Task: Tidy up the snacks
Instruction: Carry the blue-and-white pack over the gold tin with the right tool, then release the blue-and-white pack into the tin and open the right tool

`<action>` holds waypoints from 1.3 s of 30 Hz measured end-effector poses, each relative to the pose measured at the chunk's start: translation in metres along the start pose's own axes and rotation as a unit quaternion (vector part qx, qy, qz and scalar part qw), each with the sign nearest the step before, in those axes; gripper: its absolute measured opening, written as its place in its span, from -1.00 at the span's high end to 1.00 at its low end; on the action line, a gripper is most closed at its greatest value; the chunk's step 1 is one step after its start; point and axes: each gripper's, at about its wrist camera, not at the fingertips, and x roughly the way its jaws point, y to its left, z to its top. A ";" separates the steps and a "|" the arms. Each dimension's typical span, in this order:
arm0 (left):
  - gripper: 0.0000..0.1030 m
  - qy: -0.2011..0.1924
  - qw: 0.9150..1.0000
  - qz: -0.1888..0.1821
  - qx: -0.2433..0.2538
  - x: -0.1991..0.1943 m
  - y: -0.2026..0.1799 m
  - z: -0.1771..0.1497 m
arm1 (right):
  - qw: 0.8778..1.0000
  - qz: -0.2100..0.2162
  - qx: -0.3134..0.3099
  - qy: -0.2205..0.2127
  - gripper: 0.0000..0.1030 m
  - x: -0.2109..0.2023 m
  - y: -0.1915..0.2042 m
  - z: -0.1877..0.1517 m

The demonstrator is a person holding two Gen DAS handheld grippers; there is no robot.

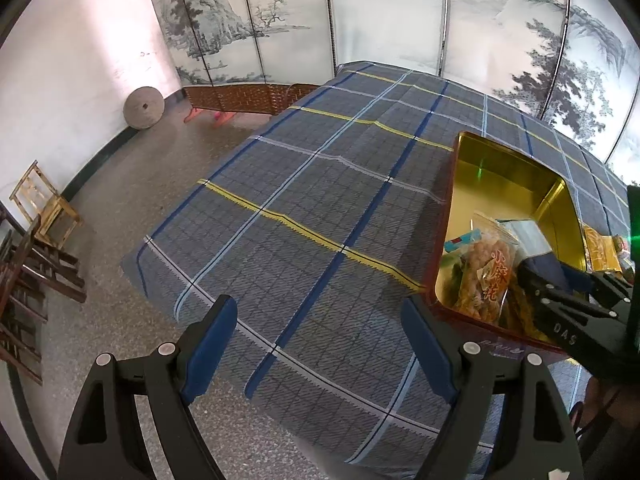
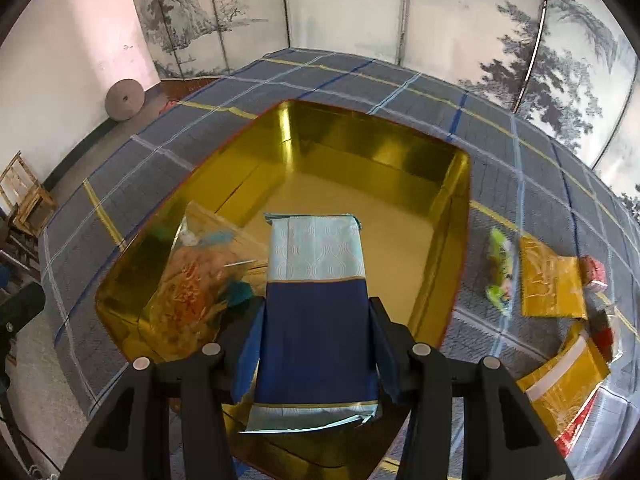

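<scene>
Looking down the right tool (image 2: pixel 316 344), we see its two blue pads clamped on a navy-and-pale-blue foil snack packet (image 2: pixel 316 320), held lengthwise at the centre of the frame, over the near part of a shiny gold rectangular tin with a red outer rim (image 2: pixel 456 216). Inside that tin, lower left, lies a clear bag of orange-brown fried snacks with red lettering (image 2: pixel 196 280); the far half of the tin floor is bare gold. To the right of the tin, on the blue-grey plaid tabletop (image 2: pixel 520 152), we have a lime-green wrapped sweet (image 2: pixel 498 276), a flat gold foil pouch (image 2: pixel 550 284) just beside it, a small red packet (image 2: pixel 594 274) at the pouch's far edge, and a gold-and-red pack with a white stripe (image 2: pixel 560 384) toward the lower right.

Over on the left view, the left tool (image 1: pixel 320 344) has its fingers well apart with only cloth between them, bottom centre of the frame. The tin sits at the right edge. A painted folding screen (image 1: pixel 360 20) stands behind.
</scene>
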 end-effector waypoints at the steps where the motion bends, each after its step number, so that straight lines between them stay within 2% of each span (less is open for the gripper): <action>1: -0.58 0.000 1.000 0.001 0.000 0.000 0.000 0.000 | 1.000 0.001 -0.003 0.000 0.02 0.001 0.001 0.000; 11: -0.58 0.001 1.000 -0.005 0.001 -0.002 -0.005 -0.001 | 0.999 -0.003 -0.035 -0.015 -0.07 -0.007 0.012 -0.004; 15: -0.58 -0.003 1.000 -0.013 0.000 -0.006 -0.008 -0.001 | 0.998 0.001 -0.047 -0.032 -0.18 -0.021 0.012 -0.005; 20: -0.58 -0.012 1.000 -0.026 0.008 -0.013 -0.021 0.001 | 0.998 0.010 -0.036 -0.054 -0.20 -0.046 -0.005 -0.010; 25: -0.58 -0.020 0.998 -0.043 0.030 -0.020 -0.044 0.003 | 0.997 -0.008 -0.008 -0.075 -0.20 -0.071 -0.047 -0.018; 30: -0.58 -0.026 0.996 -0.066 0.061 -0.027 -0.073 0.004 | 0.994 -0.055 0.035 -0.090 -0.20 -0.091 -0.116 -0.030; 36: -0.58 -0.032 0.990 -0.089 0.107 -0.034 -0.113 0.002 | 0.988 -0.116 0.054 -0.086 -0.20 -0.098 -0.199 -0.047; 39: -0.60 -0.034 0.984 -0.105 0.137 -0.038 -0.136 0.000 | 0.987 -0.130 0.057 -0.073 -0.20 -0.093 -0.235 -0.055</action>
